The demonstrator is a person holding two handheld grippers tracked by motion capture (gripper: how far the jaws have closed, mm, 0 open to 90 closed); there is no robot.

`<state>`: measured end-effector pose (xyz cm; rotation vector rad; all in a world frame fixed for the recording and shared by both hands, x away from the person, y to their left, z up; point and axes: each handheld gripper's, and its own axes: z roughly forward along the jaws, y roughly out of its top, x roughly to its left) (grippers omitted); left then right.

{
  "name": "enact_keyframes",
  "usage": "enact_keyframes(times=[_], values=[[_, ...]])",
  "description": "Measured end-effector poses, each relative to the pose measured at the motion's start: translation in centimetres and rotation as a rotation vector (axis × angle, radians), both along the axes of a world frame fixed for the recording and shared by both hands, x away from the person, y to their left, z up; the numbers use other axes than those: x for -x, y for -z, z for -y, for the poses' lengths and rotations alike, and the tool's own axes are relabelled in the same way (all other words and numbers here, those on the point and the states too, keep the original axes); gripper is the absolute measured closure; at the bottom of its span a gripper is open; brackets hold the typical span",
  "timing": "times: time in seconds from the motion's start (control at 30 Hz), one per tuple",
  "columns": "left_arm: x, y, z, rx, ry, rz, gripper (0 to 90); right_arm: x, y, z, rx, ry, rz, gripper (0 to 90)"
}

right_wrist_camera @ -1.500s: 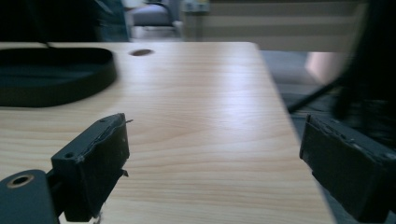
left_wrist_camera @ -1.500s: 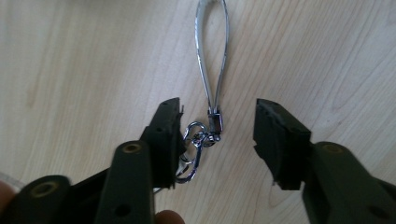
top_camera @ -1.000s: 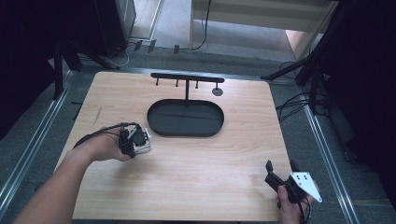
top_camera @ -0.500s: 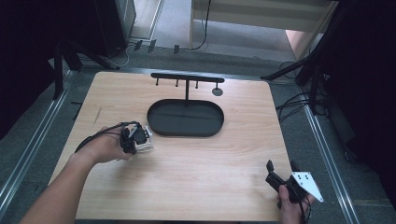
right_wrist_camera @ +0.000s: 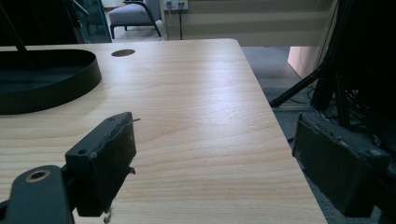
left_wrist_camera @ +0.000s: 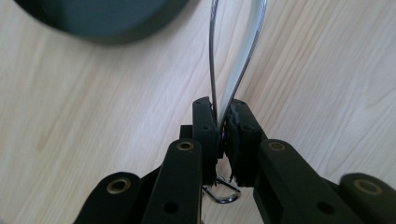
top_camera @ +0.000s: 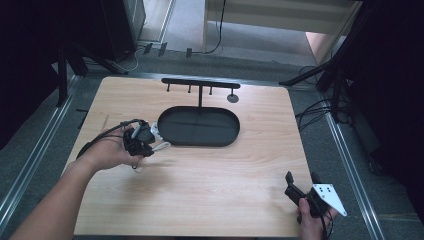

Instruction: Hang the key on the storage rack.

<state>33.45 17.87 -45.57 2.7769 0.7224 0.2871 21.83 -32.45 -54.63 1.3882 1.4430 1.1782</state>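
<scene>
Silvery wire loop (left_wrist_camera: 233, 51) is pinched in our left gripper (top_camera: 141, 141), just left of the black tray (top_camera: 199, 141), ready to lift toward the hook rack (top_camera: 200, 84); our right gripper (top_camera: 302, 184) waits spread, near right.

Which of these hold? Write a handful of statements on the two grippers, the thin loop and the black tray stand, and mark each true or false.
1. The left gripper is shut on a thin pale loop with a metal ring. True.
2. The right gripper is clamped on the black oval tray. False: its jaws stand wide apart over bare light wooden table, holding nothing.
3. The tray has a black T-shaped hanger bar rising behind it. True.
4. The loop lies inside the tray. False: it is beside the tray's left end, over the wood.
5. The right gripper sits at the table's far left corner. False: it is at the near right edge.
</scene>
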Motion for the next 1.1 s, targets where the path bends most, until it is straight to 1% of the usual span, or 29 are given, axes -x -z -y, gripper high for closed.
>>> enact_keyframes(times=[0.1,0.13,0.17,0.2,0.23,0.27,0.3,0.37,0.43,0.47,0.53,0.57,0.6,0.67,0.7,0.73,0.77,0.83,0.9,0.93,1.0,1.1], values=[[-0.1,-0.9,-0.3,0.079,-0.019,0.017,83.6,0.0,0.0,0.0,0.000,0.001,0.000,13.1],[-0.1,-1.4,-0.4,0.107,-0.029,0.030,83.6,0.0,0.0,0.0,-0.001,0.001,-0.001,13.2],[-0.1,-1.6,-0.4,0.125,-0.031,0.038,83.6,0.0,0.0,0.0,-0.001,0.001,-0.002,13.2],[-0.1,-2.3,-0.6,0.177,-0.036,0.076,83.6,0.0,0.0,0.0,-0.002,0.003,-0.002,13.2],[-0.1,-2.3,-0.6,0.177,-0.036,0.076,83.6,0.0,0.0,0.0,-0.002,0.003,-0.002,13.2],[-0.1,-2.9,-0.6,0.231,-0.040,0.109,83.6,0.0,0.0,0.0,-0.002,0.004,-0.003,13.2],[-0.1,-2.9,-0.6,0.231,-0.040,0.109,83.6,0.0,0.0,0.0,-0.002,0.004,-0.003,13.2],[-0.1,-3.5,-0.6,0.278,-0.039,0.142,83.6,0.0,0.0,0.0,-0.003,0.005,-0.003,13.1],[-0.1,-4.0,-0.6,0.318,-0.040,0.162,83.6,0.0,0.0,0.0,-0.002,0.005,-0.004,13.2],[0.0,-4.2,-0.5,0.326,-0.034,0.181,83.6,0.0,0.0,0.0,-0.002,0.005,-0.003,13.2],[0.0,-4.5,-0.3,0.335,-0.028,0.203,83.7,0.0,0.0,0.0,-0.004,0.006,-0.004,13.2],[0.0,-4.7,-0.2,0.348,-0.028,0.216,83.7,0.0,0.0,0.0,-0.004,0.007,-0.004,13.2],[0.0,-4.9,-0.1,0.377,-0.041,0.233,83.7,0.0,0.0,0.0,-0.006,0.007,-0.006,13.2],[-0.1,-5.3,0.1,0.422,-0.058,0.252,83.7,0.0,0.0,0.0,-0.006,0.008,-0.006,13.2],[-0.2,-5.4,0.2,0.440,-0.064,0.260,83.7,0.0,0.0,0.0,-0.007,0.007,-0.006,13.2],[-0.2,-5.6,0.4,0.459,-0.073,0.277,83.8,0.0,0.0,0.0,-0.007,0.007,-0.006,13.2],[-0.2,-5.6,0.4,0.459,-0.073,0.277,83.7,0.0,0.0,0.0,-0.007,0.007,-0.006,13.2],[-0.3,-5.6,0.6,0.472,-0.094,0.299,83.7,0.0,0.0,0.1,-0.008,0.007,-0.005,13.2],[-0.5,-5.6,0.9,0.485,-0.124,0.318,83.7,0.0,0.0,0.1,-0.008,0.007,-0.006,13.2],[-0.6,-5.6,1.1,0.488,-0.134,0.318,83.7,0.0,0.0,0.1,-0.008,0.007,-0.006,13.1],[-0.8,-5.6,1.4,0.491,-0.155,0.338,83.6,0.0,0.0,0.1,-0.010,0.006,-0.006,13.2],[-1.0,-5.6,2.2,0.514,-0.196,0.359,83.7,0.0,0.0,0.1,-0.011,0.005,-0.007,13.2]])
